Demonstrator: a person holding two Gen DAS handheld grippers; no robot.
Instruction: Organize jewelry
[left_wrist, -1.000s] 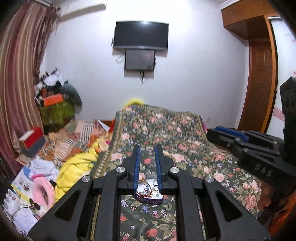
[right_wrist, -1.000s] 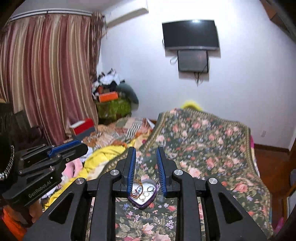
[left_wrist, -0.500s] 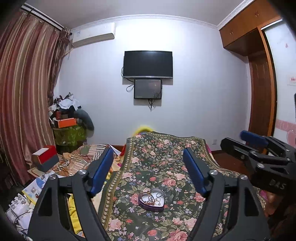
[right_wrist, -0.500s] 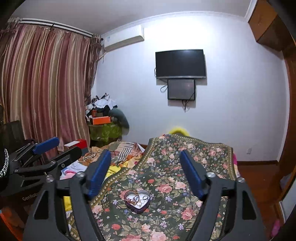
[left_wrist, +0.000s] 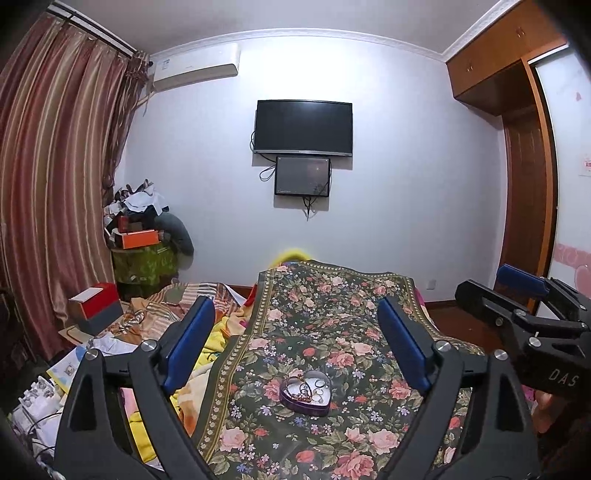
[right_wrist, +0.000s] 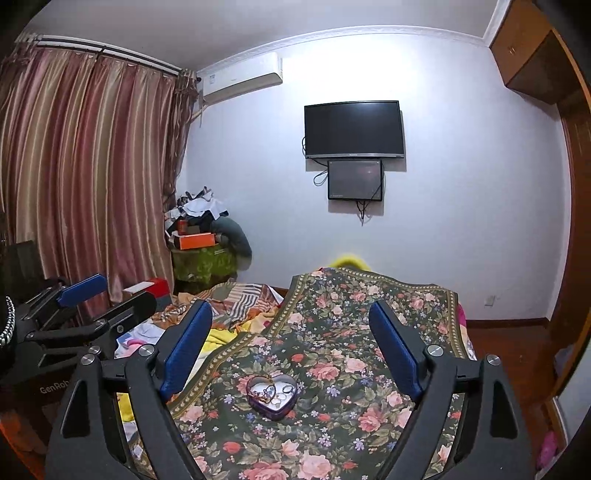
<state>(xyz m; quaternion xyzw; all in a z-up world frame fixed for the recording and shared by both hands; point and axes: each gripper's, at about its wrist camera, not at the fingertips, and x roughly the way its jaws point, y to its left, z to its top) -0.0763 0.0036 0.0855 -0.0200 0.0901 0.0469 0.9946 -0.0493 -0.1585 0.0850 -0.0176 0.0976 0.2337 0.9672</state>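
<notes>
Item: heart-shaped tin (left_wrist: 305, 392), sitting on the floral bedspread (left_wrist: 332, 314) ahead of and between both sets of jaws, rings and chain already lying inside. Left gripper (left_wrist: 295, 347) and right gripper (right_wrist: 291, 345) are hovering released, holding nothing. Sorting appears largely done.

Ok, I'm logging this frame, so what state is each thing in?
heart-shaped tin: lid off, rings and a chain inside, resting on the floral blanket.
left gripper: jaws wide apart, empty.
right gripper: jaws wide apart, empty.
TV: screen dark.
</notes>
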